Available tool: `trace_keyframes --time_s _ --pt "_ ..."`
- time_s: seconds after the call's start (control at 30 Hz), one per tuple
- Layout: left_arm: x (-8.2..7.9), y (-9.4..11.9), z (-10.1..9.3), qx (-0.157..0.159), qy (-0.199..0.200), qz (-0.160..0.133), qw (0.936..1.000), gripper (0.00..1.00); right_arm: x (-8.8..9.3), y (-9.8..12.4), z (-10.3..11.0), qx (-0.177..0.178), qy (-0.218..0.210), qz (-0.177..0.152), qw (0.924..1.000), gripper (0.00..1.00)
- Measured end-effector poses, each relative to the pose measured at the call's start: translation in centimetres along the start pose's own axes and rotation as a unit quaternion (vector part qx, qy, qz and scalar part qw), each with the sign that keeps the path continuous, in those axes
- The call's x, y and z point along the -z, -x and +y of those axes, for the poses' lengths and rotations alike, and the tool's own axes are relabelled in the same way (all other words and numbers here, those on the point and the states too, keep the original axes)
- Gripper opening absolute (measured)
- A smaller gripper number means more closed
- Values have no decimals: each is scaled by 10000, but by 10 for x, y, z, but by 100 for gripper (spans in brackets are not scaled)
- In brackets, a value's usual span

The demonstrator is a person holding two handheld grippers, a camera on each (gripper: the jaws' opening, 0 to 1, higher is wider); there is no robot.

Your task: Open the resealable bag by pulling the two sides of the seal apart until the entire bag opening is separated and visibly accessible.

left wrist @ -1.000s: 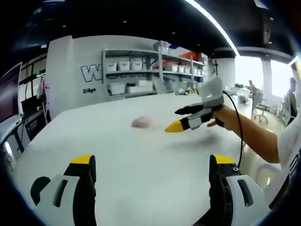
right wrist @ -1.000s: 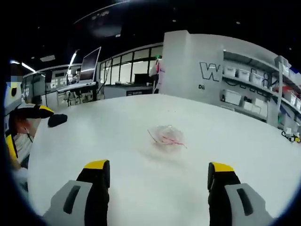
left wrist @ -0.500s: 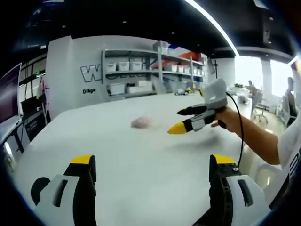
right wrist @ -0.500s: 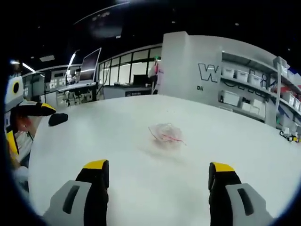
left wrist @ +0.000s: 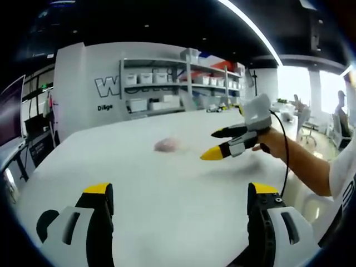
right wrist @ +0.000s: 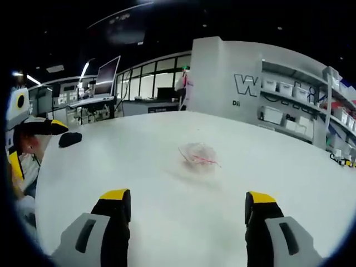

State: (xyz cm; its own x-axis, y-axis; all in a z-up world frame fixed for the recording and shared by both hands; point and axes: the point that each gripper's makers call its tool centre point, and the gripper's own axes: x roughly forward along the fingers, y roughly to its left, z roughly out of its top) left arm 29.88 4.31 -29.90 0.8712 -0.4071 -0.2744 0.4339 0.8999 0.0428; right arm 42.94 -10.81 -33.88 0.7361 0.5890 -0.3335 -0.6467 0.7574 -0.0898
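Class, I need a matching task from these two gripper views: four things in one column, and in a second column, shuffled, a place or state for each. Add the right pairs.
Things:
1. bag
2. right gripper
3. bins
4. left gripper

Places or states:
A. on the wall shelves
B. lying crumpled on the white table, untouched
C. jaws open, pointed at the bag from across the table
D. jaws open, with the other gripper coming in from the right of its view

Pairs: 1-B, 2-C, 3-A, 4-D
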Motion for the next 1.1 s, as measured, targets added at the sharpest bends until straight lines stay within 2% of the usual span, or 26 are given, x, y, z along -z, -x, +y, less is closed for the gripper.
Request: trace_keyframes --time_s 0.23,0.4,0.93,1.1 --pt "1 1 -1 -4 -13 15 10000 99 -2 8 4 17 12 -75 10000 84" --pt "2 2 -2 -3 -7 13 10000 99 3 14 5 36 -23 -64 10000 83" --pt "5 0 -3 29 11 38 10000 99 7 22 -10 168 -118 -104 9997 78" --pt "5 0 -4 25 15 29 10000 99 8 26 -7 172 -127 -128 9997 79"
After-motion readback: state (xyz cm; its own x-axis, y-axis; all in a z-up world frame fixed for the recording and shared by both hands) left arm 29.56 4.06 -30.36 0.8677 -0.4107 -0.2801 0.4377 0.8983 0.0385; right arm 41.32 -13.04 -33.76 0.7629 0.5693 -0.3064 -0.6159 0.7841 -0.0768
